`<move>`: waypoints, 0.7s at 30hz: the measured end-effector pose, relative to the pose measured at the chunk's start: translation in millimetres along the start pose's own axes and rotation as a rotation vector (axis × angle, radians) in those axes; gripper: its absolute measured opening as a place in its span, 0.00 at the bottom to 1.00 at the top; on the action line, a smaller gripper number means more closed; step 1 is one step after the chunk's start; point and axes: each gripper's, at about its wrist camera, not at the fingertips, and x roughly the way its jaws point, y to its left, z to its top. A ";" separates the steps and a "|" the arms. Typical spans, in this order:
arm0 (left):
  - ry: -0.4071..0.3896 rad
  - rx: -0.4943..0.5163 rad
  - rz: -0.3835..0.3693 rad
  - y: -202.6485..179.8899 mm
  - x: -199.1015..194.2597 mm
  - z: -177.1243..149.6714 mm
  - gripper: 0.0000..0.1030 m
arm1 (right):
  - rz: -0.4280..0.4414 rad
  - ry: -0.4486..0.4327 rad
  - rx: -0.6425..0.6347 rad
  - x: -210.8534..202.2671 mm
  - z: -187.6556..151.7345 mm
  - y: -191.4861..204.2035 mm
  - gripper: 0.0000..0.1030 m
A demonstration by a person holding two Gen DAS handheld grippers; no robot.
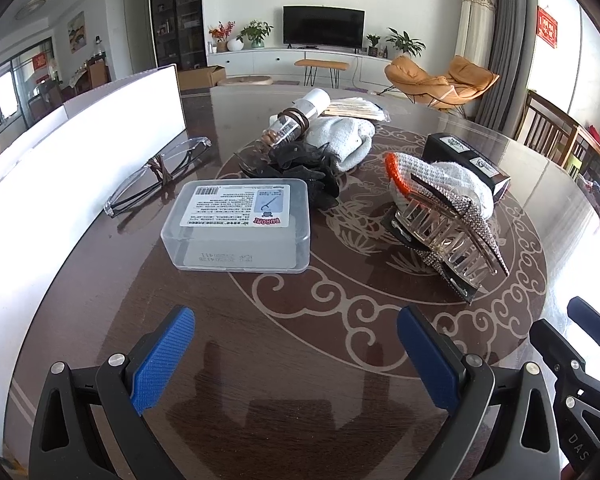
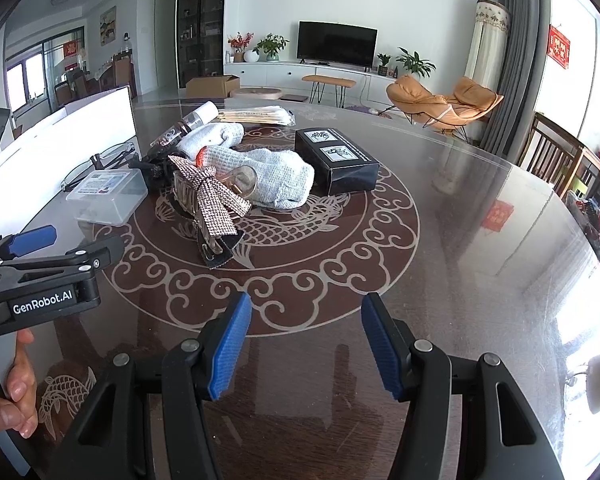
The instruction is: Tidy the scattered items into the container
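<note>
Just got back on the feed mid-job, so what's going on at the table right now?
Nothing is picked up yet. A person holds both tools over the near edge of the table; the left tool and right tool are open and empty. The scattered items lie ahead: a clear plastic box, glasses, a rhinestone hair claw, socks, a black box. The white container stands along the left.

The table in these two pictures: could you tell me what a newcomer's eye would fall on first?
Likely the rhinestone bow hair claw, sparkling near the middle of the patterned table against a white knitted glove. Left of it lies a clear plastic box; behind the glove stands a black box.
</note>
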 end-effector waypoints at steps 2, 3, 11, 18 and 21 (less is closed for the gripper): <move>0.008 0.008 -0.004 -1.5 2.5 0.6 0.99 | -0.006 0.022 -0.002 4.2 0.0 -0.2 0.57; 0.000 0.011 0.000 -2.1 3.1 0.8 0.99 | -0.010 0.036 -0.003 6.8 0.2 0.1 0.57; -0.014 0.028 0.015 -5.5 6.4 1.4 0.99 | -0.029 0.059 0.009 12.0 0.1 -3.1 0.57; 0.010 0.000 -0.015 -3.5 7.2 1.3 0.99 | -0.026 0.054 0.020 10.7 0.6 -4.9 0.57; 0.019 0.006 -0.021 -6.2 8.8 1.4 0.99 | -0.023 0.053 0.022 10.3 0.4 -5.4 0.57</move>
